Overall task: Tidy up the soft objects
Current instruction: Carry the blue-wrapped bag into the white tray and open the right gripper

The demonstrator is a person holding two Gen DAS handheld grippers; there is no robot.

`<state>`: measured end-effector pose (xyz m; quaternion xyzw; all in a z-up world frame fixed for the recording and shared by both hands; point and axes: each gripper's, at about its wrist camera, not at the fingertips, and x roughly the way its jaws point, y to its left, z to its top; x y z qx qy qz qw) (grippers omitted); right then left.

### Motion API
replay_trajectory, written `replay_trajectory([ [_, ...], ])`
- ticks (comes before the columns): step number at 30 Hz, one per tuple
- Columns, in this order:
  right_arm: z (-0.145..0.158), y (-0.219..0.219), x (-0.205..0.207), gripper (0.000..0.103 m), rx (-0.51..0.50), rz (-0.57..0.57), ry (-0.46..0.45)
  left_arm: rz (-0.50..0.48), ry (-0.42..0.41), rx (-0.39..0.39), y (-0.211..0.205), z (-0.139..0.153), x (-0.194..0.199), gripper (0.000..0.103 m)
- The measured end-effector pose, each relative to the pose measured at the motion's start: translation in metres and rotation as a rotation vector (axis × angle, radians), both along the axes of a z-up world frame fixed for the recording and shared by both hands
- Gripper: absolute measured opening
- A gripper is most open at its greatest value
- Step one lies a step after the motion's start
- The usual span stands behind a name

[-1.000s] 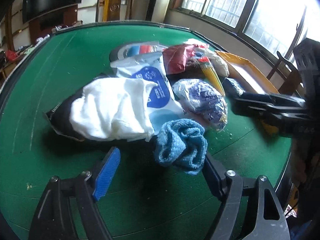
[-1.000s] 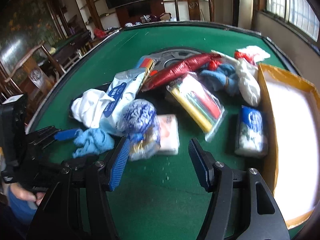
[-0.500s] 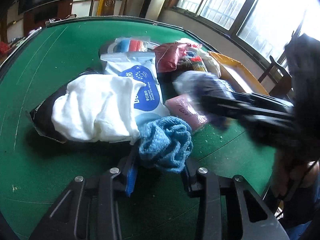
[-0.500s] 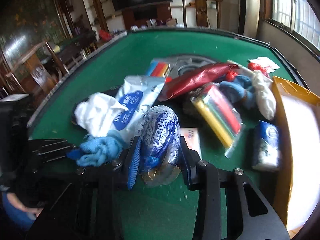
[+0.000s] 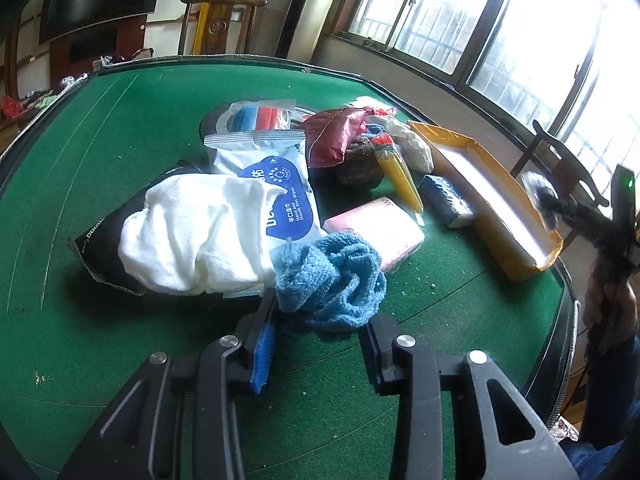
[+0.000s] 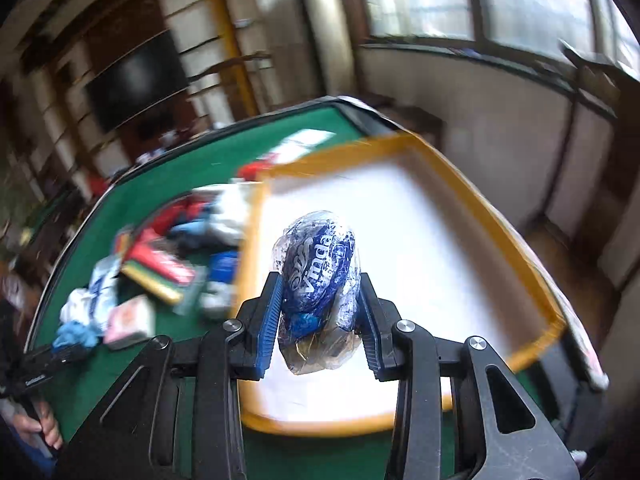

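Left gripper [image 5: 320, 344] pinches the blue cloth [image 5: 332, 280] beside a white towel [image 5: 192, 236] and pink packet [image 5: 380, 228]. Right gripper [image 6: 320, 320] clamps the wrapped tissue pack [image 6: 318, 264] above the yellow tray [image 6: 500, 224].

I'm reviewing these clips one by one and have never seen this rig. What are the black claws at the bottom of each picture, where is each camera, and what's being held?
No robot here: a person holds a two-finger gripper in each hand, and a fisheye camera on each one looks along its fingers.

The left wrist view shows the left gripper shut on a blue knitted cloth lying on the green table. Behind it is a pile: a white cloth, a wet wipes pack, a pink packet and a yellow tray.

The right wrist view, blurred by motion, shows the right gripper shut on a blue tissue pack, held over the tray's white inside.
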<state>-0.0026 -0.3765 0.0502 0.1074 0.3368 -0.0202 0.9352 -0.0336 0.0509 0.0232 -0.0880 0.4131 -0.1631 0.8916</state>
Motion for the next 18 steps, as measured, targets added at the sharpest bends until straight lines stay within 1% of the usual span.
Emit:
replay_trajectory([
  [2,-0.012,-0.021,-0.005,0.035,-0.001,-0.062,0.03,-0.001,0.003,0.003,-0.001,0.0,0.0,0.038],
  [3,-0.018,-0.026,-0.006,0.036,0.012,-0.075,0.047,-0.002,0.004,0.004,-0.001,0.0,0.0,0.038],
  [4,-0.025,-0.028,-0.006,0.035,0.034,-0.074,0.061,-0.002,0.006,0.004,-0.001,-0.001,0.0,0.038],
  [6,-0.037,-0.023,-0.004,0.036,0.111,-0.052,0.089,0.0,0.007,0.0,-0.001,-0.001,0.0,0.037],
  [7,-0.04,-0.018,-0.003,0.036,0.13,-0.037,0.097,-0.001,0.009,-0.003,-0.001,-0.002,0.0,0.037],
  [8,-0.041,-0.009,-0.005,0.036,0.128,-0.027,0.095,-0.001,0.009,-0.002,-0.001,-0.002,0.0,0.038],
  [11,-0.044,0.031,-0.007,0.036,0.17,0.058,0.112,-0.004,0.011,0.0,-0.002,-0.003,0.001,0.038],
  [13,-0.044,0.059,-0.008,0.035,0.155,0.109,0.131,-0.01,0.013,0.004,-0.003,-0.003,0.002,0.037],
  [15,-0.043,0.072,-0.007,0.034,0.197,0.171,0.136,-0.012,0.019,0.013,-0.005,-0.004,0.003,0.038],
  [17,-0.047,0.078,-0.006,0.034,0.257,0.225,0.174,-0.024,0.037,0.018,-0.008,-0.006,0.006,0.038],
  [18,-0.048,0.083,-0.009,0.034,0.265,0.249,0.18,-0.022,0.047,0.028,-0.01,-0.007,0.007,0.038],
])
